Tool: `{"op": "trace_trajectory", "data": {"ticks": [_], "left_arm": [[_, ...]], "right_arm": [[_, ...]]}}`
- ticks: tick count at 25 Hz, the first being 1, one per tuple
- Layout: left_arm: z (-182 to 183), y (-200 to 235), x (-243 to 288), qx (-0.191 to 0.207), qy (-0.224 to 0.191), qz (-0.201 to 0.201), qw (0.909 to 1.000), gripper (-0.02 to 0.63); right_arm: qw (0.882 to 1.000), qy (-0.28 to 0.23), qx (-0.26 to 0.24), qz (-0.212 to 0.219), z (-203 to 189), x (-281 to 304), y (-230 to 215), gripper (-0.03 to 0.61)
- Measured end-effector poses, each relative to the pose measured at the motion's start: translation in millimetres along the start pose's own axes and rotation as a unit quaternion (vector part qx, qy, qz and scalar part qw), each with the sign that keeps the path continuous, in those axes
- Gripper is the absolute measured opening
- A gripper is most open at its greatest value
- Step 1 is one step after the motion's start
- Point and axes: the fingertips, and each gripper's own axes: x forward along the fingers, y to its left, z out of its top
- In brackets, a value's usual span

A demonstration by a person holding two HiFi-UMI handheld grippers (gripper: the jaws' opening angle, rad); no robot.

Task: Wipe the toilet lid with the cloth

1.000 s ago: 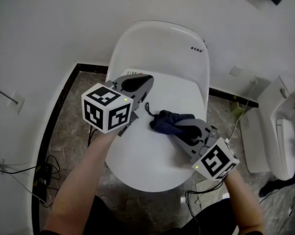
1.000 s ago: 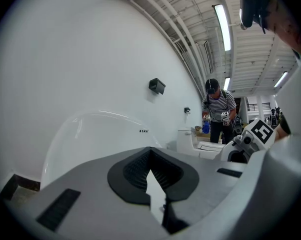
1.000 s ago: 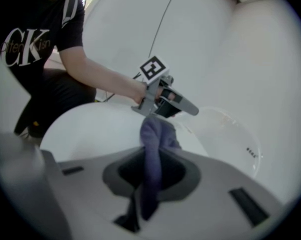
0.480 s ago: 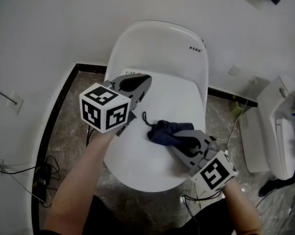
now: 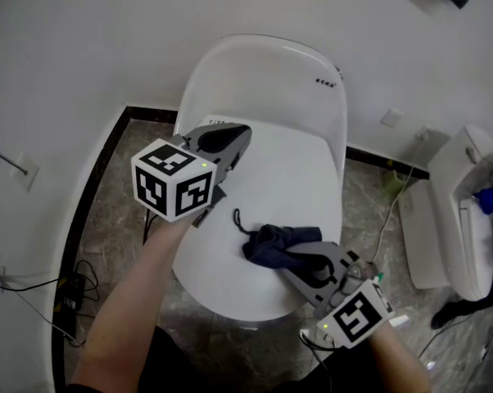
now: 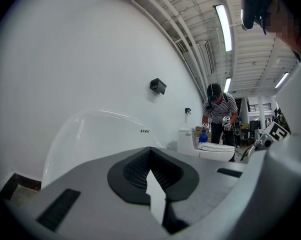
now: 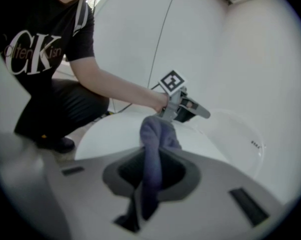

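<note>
We clamp our right gripper (image 5: 302,260) on the cloth (image 5: 267,242) to rub the lid (image 5: 287,162); our left gripper (image 5: 230,140) hovers aside, closed and empty.

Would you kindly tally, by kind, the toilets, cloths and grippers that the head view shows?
Toilets: 2 (near toilet, far toilet)
Cloths: 1 (dark cloth, on the near toilet's lid)
Grippers: 2 (left gripper, right gripper)
Total: 5
</note>
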Motion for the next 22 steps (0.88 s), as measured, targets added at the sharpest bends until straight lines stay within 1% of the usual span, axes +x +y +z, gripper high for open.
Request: {"op": "trace_trajectory", "data": {"ticks": [9, 13, 15, 19, 22], "left_arm": [[1.7, 2.2, -3.2, -0.002, -0.006, 0.003, 1.0, 0.014], [1.3, 9.2, -6.8, -0.011, -0.008, 0.009, 0.9999, 0.014], [1.7, 18.2, -10.6, -0.023, -0.013, 0.016, 0.9995, 0.014], [0.0, 44.2, -26.4, -0.059, -0.027, 0.037, 0.9972, 0.014], [-1.3, 60.8, -37.5, -0.084, -0.04, 0.049, 0.9945, 0.014]], "right_arm": [[1.0, -0.01, 0.016, 0.01, 3.7, -10.2, 29.5, 0.067], [0.999, -0.017, 0.027, 0.021, 4.8, -14.4, 41.5, 0.067], [0.999, -0.019, 0.032, 0.028, 6.5, -16.0, 46.6, 0.067], [0.998, -0.012, 0.035, 0.051, 10.5, -20.0, 61.1, 0.067], [0.998, -0.037, 0.036, 0.045, 24.1, -23.8, 56.3, 0.067]]}}
